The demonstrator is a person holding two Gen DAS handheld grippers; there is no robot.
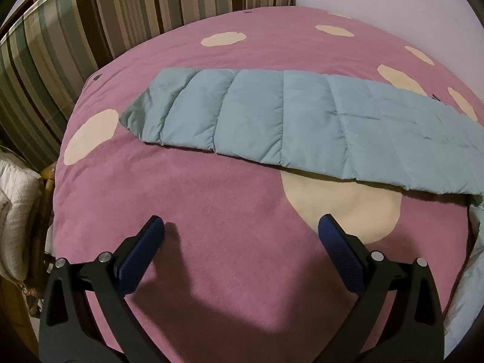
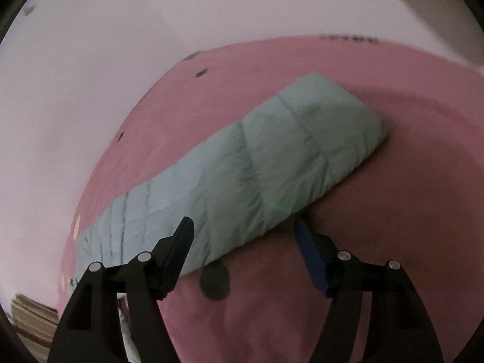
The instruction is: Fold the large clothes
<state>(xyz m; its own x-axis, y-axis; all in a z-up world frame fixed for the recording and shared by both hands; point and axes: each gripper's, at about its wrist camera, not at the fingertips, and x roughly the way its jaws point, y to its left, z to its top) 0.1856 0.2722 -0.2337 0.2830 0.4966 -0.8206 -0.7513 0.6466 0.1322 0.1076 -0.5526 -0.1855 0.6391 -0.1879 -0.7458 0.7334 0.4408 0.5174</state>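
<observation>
Jacket cuff end + striped pillows only in L view; L gripper, R gripper both agape, empty.

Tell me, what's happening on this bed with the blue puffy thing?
A person is folding a quilted light-blue garment laid in a long strip on a pink spotted blanket. The left tongs hang open over bare blanket, short of it. The right tongs are open at its near edge, gripping nothing.
</observation>
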